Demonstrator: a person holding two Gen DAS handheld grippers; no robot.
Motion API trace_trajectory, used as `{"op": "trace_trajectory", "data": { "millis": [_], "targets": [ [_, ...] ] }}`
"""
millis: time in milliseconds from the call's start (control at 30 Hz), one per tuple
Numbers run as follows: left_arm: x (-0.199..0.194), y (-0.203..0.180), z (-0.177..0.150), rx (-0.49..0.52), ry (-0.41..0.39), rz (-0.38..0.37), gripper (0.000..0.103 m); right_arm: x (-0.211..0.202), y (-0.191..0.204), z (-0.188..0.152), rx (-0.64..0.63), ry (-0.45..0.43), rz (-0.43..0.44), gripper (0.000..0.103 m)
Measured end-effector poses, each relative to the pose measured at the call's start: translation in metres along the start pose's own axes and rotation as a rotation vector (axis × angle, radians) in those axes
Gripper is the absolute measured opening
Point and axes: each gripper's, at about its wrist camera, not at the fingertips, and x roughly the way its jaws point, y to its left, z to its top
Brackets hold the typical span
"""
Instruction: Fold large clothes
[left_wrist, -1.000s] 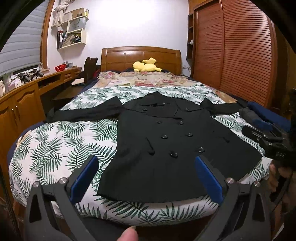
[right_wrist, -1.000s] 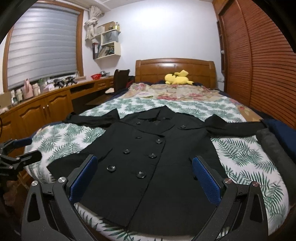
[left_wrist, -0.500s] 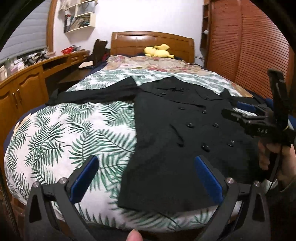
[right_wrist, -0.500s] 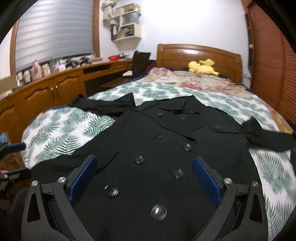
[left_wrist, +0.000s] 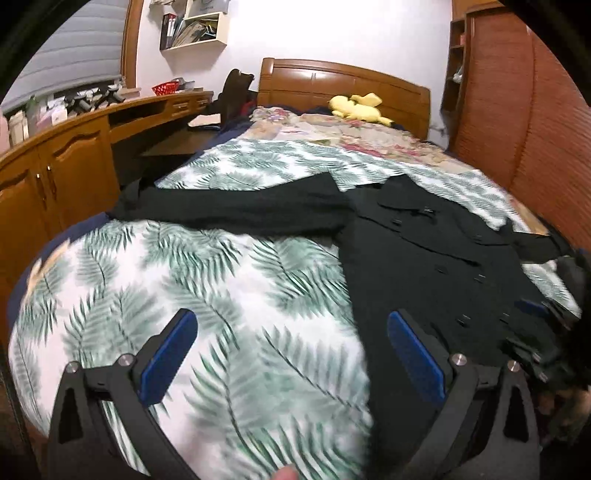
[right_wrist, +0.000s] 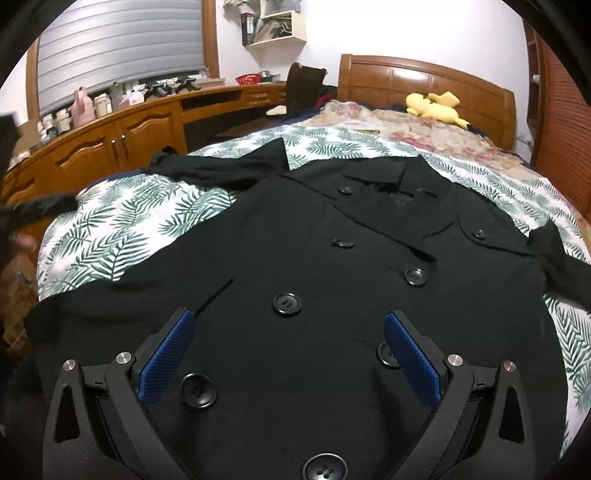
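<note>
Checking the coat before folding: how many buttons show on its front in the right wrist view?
8 round black buttons on the black double-breasted coat: collar, right lapel, upper left, centre right, centre, lower left, lower right beside the right gripper, bottom edge. More may be hidden.

A home bedroom. A bed with a wooden headboard and leaf-print cover fills it. A yellow plush toy, wall shelf, window blind and louvred wardrobe surround it.
</note>
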Motion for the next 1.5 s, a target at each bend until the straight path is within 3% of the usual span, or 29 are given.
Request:
{"op": "trace_trajectory", "data": {
  "millis": [233, 533, 767, 900, 1067, 1200, 1267, 1333, 1400, 1500],
  "targets": [
    [0.063, 0.028, 0.05, -0.056, 0.016, -0.009, 0.103, 0.003, -0.008, 0.0, 0.047, 0.008, -0.002, 0.103],
    [0.149, 0.05, 0.085, -0.177, 0.109, -0.032, 0.099, 0.004, -0.004, 0.0, 0.029, 0.008, -0.016, 0.103],
    [0.195, 0.076, 0.091, -0.319, 0.17, -0.077, 0.087, 0.005, -0.004, -0.001, 0.032, 0.01, -0.012, 0.103],
    [0.208, 0.081, 0.09, -0.327, 0.18, -0.032, 0.083, 0.007, -0.004, 0.0, 0.03, 0.02, -0.012, 0.103],
    [0.224, 0.098, 0.086, -0.407, 0.206, -0.009, 0.08, 0.012, -0.002, -0.001, 0.022, 0.038, -0.015, 0.103],
    [0.231, 0.103, 0.089, -0.4, 0.201, 0.025, 0.064, 0.013, 0.0, -0.001, 0.017, 0.043, -0.016, 0.103],
    [0.234, 0.104, 0.091, -0.39, 0.196, 0.027, 0.052, 0.013, 0.0, -0.001, 0.019, 0.043, -0.014, 0.103],
    [0.237, 0.102, 0.093, -0.364, 0.196, 0.041, 0.028, 0.013, 0.0, -0.001, 0.022, 0.044, -0.013, 0.103],
    [0.241, 0.101, 0.095, -0.34, 0.207, 0.052, 0.012, 0.014, 0.001, -0.001, 0.021, 0.047, -0.014, 0.103],
    [0.236, 0.097, 0.098, -0.313, 0.203, 0.06, 0.0, 0.013, 0.001, -0.001, 0.018, 0.046, -0.016, 0.103]
  ]
}}
